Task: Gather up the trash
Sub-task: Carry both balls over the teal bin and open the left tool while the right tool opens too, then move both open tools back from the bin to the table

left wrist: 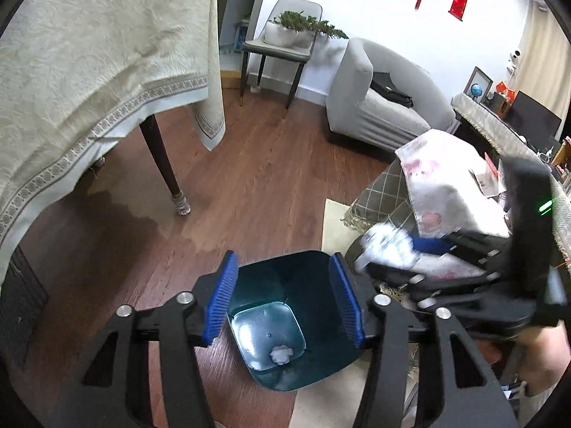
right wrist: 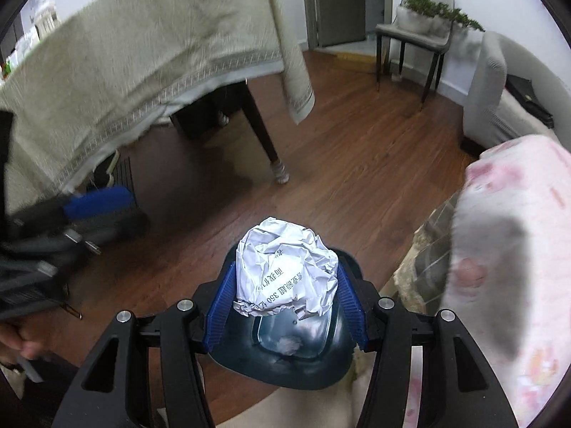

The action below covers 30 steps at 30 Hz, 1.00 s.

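A dark teal bin (left wrist: pixel 274 363) stands on the wooden floor with a small white scrap (left wrist: pixel 280 355) at its bottom. In the left wrist view my left gripper (left wrist: pixel 283 267) hovers above the bin, open, with nothing between its blue pads. My right gripper (right wrist: pixel 285 285) is shut on a crumpled ball of printed white paper (right wrist: pixel 285 267), held just above the bin's (right wrist: pixel 282 363) mouth. From the left wrist view, the right gripper (left wrist: pixel 396 253) comes in from the right with the paper ball (left wrist: pixel 385 244). The left gripper (right wrist: pixel 89 214) shows blurred at the left of the right wrist view, off to the bin's side.
A table under a cream cloth (left wrist: pixel 89 89) with a dark leg (left wrist: pixel 160 164) stands to the left. A low table with a pink-patterned cloth (left wrist: pixel 446 185) is close on the right, over a pale rug (left wrist: pixel 335 221). A grey sofa (left wrist: pixel 374 100) and chair (left wrist: pixel 282 50) stand behind.
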{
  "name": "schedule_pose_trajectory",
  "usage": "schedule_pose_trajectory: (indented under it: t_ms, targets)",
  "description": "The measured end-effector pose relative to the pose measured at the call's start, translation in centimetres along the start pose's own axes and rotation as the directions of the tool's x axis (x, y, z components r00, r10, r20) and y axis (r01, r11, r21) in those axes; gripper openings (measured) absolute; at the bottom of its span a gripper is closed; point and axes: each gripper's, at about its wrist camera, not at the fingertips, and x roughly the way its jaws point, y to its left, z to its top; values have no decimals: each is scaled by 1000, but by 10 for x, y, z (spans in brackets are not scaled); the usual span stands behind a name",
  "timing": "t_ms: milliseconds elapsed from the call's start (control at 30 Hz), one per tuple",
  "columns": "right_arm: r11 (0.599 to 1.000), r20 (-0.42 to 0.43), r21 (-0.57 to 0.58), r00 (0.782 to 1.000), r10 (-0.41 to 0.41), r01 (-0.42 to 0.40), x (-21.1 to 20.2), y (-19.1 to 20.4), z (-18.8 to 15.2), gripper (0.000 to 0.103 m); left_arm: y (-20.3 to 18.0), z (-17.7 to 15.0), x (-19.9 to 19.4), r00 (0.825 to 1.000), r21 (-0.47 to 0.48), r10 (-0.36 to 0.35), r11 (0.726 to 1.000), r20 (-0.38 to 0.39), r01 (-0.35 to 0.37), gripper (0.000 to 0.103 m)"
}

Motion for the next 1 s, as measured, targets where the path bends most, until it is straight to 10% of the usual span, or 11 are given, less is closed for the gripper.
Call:
schedule_pose_trajectory:
  t_ms: [567, 1000]
  targets:
    - [999, -111, -33, 993, -29, 25, 26, 10, -18, 73, -4, 17, -29, 997, -8, -34, 999, 72, 35, 49]
    - [999, 38, -20, 998, 48, -48, -40, -5, -8, 69, -52, 32, -48, 983, 84, -65, 995, 170, 51, 57]
